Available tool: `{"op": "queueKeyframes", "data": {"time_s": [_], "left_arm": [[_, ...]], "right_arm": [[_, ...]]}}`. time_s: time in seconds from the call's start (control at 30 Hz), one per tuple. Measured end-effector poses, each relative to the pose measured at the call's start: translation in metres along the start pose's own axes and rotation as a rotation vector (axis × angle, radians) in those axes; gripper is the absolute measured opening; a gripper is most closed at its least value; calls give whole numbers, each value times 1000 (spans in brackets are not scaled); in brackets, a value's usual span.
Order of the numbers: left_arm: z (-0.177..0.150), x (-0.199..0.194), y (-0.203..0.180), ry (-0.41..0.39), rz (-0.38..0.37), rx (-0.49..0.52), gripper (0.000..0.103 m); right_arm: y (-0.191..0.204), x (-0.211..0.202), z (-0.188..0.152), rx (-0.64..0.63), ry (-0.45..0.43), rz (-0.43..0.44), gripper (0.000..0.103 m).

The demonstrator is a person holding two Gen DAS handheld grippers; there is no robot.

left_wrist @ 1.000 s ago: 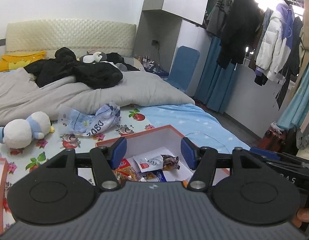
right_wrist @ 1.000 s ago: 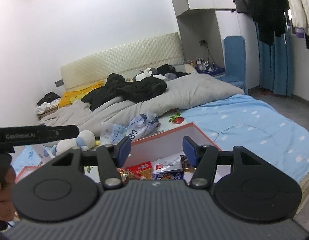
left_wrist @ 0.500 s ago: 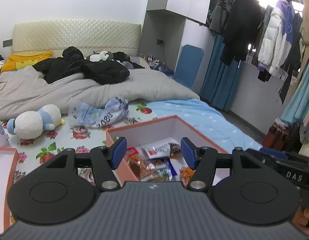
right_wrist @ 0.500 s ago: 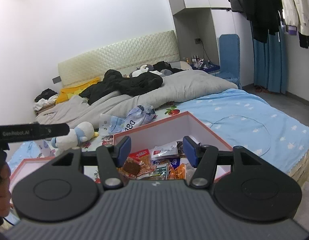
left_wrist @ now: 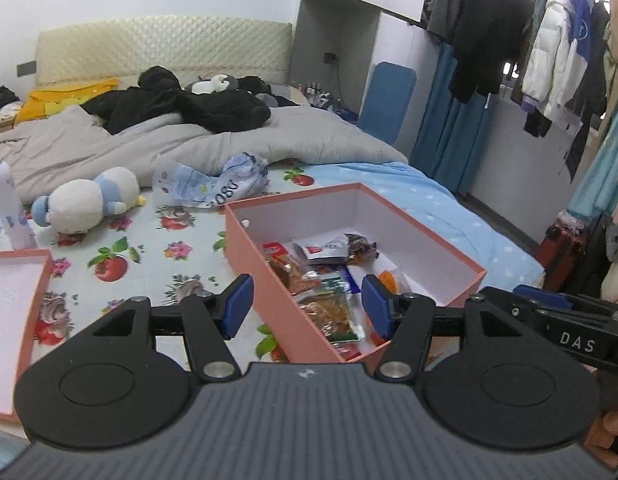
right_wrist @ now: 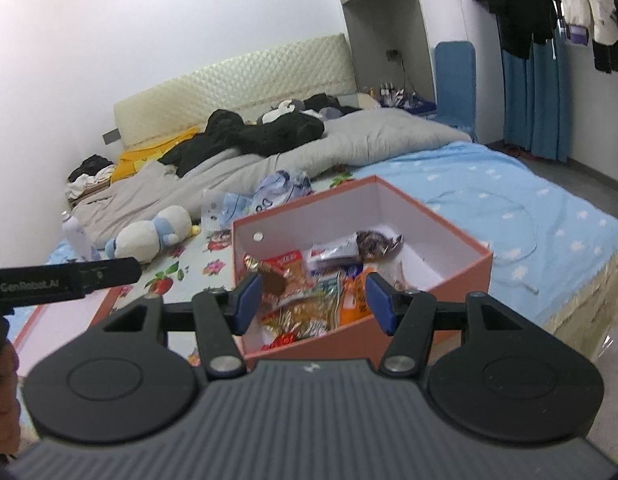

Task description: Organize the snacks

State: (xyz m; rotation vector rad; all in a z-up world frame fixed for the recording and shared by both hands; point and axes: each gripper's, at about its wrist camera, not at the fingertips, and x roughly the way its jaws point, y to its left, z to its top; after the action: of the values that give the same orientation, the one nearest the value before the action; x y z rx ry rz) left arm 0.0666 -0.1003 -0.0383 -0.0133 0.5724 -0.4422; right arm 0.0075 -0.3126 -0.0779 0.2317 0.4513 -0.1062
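Item: snacks (left_wrist: 325,280), lying jumbled in the pink box (left_wrist: 265,256) on the bed. Left gripper (left_wrist: 307,306) and right gripper (right_wrist: 313,300) hovering half-open, gripping nothing. Advice: be singling out probably the topmost packet.

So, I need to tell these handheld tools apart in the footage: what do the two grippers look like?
They look alike: the left gripper and right gripper each have a ribbed grey body, black linkage arms with silver pivot screws, and blue pads on the fingertips. Seen side-on, one black bar reads GenRobot.AI, the other DAS.
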Motion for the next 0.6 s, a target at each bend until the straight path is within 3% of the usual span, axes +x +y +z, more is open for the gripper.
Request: {"op": "queueKeyframes", "data": {"time_s": [0.6], "left_arm": [[-21, -12, -1, 44, 0, -8, 65]], "right_arm": [[10, -13, -12, -17, 4, -17, 60]]}}
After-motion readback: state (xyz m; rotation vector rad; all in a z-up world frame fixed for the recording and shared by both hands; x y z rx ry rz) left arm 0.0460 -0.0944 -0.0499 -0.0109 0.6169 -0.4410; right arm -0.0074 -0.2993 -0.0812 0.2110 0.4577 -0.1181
